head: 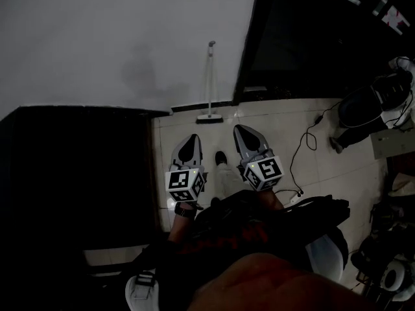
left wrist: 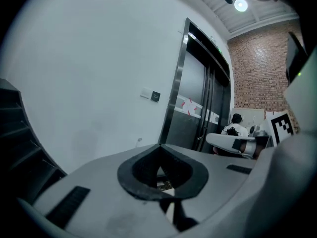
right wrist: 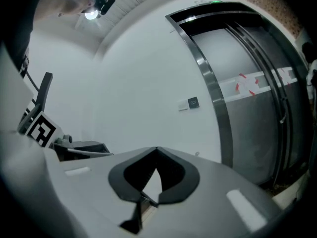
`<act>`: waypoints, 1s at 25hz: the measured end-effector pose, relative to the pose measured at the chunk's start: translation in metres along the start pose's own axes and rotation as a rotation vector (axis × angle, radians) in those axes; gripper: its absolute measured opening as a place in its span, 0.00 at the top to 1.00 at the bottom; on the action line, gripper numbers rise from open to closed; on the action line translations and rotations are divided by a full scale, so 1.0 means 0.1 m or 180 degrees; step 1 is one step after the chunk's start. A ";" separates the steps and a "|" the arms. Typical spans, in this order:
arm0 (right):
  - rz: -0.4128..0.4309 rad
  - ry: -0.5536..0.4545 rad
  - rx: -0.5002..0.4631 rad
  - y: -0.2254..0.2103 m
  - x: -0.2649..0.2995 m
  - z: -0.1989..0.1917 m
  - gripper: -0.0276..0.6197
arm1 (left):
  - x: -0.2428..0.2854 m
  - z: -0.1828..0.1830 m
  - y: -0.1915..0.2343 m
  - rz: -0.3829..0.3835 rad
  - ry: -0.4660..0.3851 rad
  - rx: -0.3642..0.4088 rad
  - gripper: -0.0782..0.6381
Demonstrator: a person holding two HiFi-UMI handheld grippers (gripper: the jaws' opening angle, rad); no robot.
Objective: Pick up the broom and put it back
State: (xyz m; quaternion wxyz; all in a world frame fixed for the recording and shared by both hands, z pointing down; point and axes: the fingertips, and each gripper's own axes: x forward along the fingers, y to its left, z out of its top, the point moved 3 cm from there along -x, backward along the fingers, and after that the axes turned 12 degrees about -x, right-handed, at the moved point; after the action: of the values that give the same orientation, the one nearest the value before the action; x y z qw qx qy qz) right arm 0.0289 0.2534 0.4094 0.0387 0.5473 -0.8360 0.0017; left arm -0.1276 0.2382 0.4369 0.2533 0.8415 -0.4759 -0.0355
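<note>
The broom point(head: 209, 83) leans upright against the white wall, with its pale head point(head: 209, 118) on the floor beside the dark lift door frame. My left gripper point(head: 189, 140) and right gripper point(head: 241, 132) are held side by side in front of it, a short way back, both pointing at the wall. Each is shut, tips touching, with nothing between them. The top of the broom's handle point(left wrist: 139, 141) peeks over the shut jaws in the left gripper view, and again as the handle tip point(right wrist: 197, 154) in the right gripper view. Neither gripper touches the broom.
A dark lift door point(head: 305, 37) stands to the right of the broom. A black block point(head: 78, 173) fills the left side. Cables point(head: 305, 144) and black gear point(head: 373, 105) lie on the tiled floor at right. A seated person point(left wrist: 236, 129) is farther off.
</note>
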 end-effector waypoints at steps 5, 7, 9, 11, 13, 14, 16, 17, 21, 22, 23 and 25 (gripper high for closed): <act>0.0054 -0.0061 -0.0023 -0.44 0.60 0.01 0.96 | 0.65 0.15 0.17 0.0122 0.0074 0.0030 0.88; 0.0068 -0.0076 -0.0008 -0.66 0.89 0.04 0.96 | 0.96 0.26 0.23 0.0133 0.0088 0.0071 0.88; 0.0101 -0.0072 0.0004 -0.89 1.19 0.10 0.95 | 1.31 0.42 0.29 0.0150 0.0065 0.0022 0.88; 0.0152 -0.0073 0.0031 -1.06 1.47 0.14 0.95 | 1.63 0.57 0.38 0.0189 0.0057 -0.0057 0.88; 0.0188 -0.0067 0.0058 -1.19 1.72 0.15 0.95 | 1.89 0.68 0.45 0.0197 0.0012 -0.0077 0.88; 0.0194 -0.0059 0.0061 -1.27 1.83 0.15 0.95 | 2.00 0.72 0.47 0.0197 -0.0007 -0.0073 0.88; 0.0183 -0.0035 0.0077 -1.46 2.05 0.14 0.95 | 2.21 0.81 0.51 0.0217 -0.0018 -0.0043 0.88; 0.0173 -0.0010 0.0100 -1.55 2.17 0.10 0.95 | 2.29 0.83 0.55 0.0248 0.0000 -0.0011 0.88; 0.0180 0.0143 0.0058 -1.66 2.58 -0.13 0.91 | 2.42 0.80 0.92 0.0481 0.0121 -0.0005 0.88; 0.0162 0.0183 -0.0015 -1.66 2.65 -0.14 0.91 | 2.42 0.84 1.00 0.0512 0.0133 -0.0009 0.88; 0.0137 0.0233 -0.0069 -1.65 2.69 -0.14 0.89 | 2.41 0.92 1.05 0.0524 0.0122 -0.0004 0.88; 0.0112 0.0354 -0.0095 -1.64 2.80 -0.17 0.80 | 2.37 1.12 1.13 0.0542 0.0032 0.0016 0.88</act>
State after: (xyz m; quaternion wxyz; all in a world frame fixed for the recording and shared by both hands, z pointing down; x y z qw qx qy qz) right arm 0.0686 -0.0674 0.4382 0.0933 0.5309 -0.8421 0.0204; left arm -0.1205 -0.0471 0.4340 0.2557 0.7987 -0.5446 -0.0084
